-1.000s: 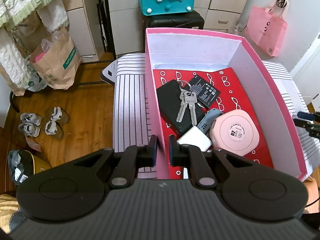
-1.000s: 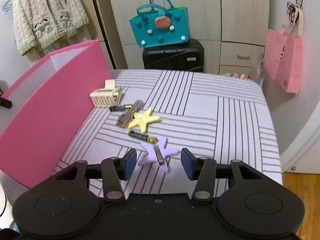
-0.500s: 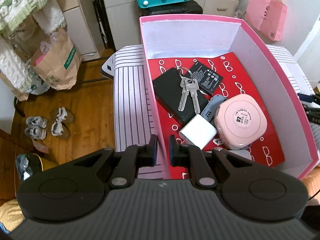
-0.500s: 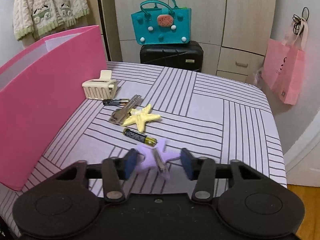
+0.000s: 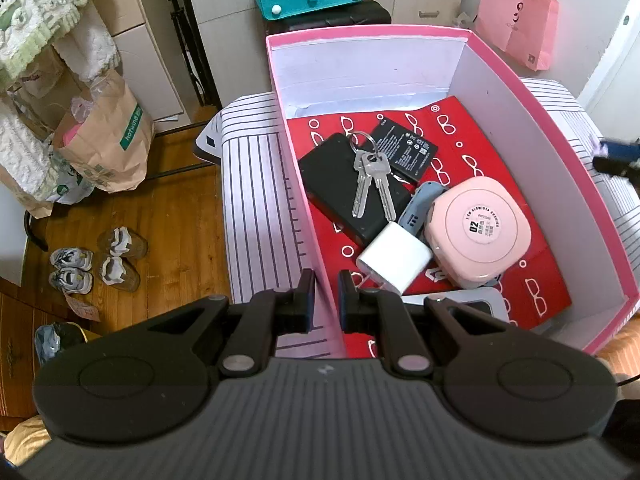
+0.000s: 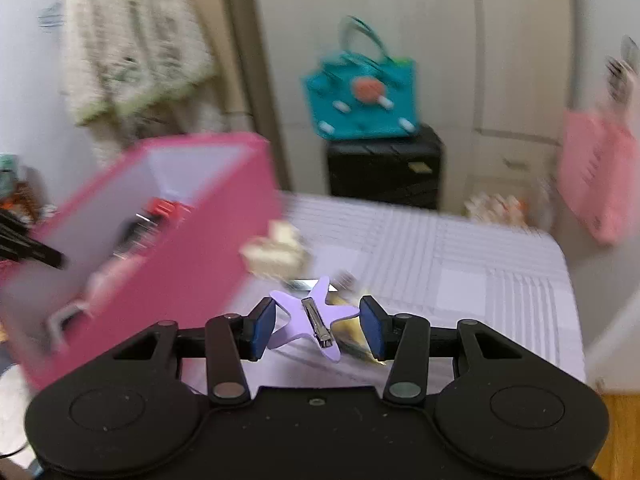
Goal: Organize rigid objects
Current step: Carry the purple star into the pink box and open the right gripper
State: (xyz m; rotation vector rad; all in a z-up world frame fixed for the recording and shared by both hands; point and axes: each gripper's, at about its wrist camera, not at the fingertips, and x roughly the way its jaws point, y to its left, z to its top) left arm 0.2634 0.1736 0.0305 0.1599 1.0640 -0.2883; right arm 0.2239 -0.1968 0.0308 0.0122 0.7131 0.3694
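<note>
At the bottom middle our left gripper [image 5: 324, 294] pinched the pink box [image 5: 560, 148] wall. Our right gripper [image 6: 316, 326] squeezed the purple star clip [image 6: 308, 314], low in the middle. Farther up, keys [image 5: 370, 184] lay in the box.

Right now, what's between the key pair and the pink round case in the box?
In the left wrist view, a grey-blue gadget lies between the keys and the pink round case, beside the white charger.

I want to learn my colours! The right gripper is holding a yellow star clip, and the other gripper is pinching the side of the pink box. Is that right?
Almost. The star clip in the right gripper is purple, not yellow, as the right wrist view shows. The left gripper does pinch the pink box wall.
</note>
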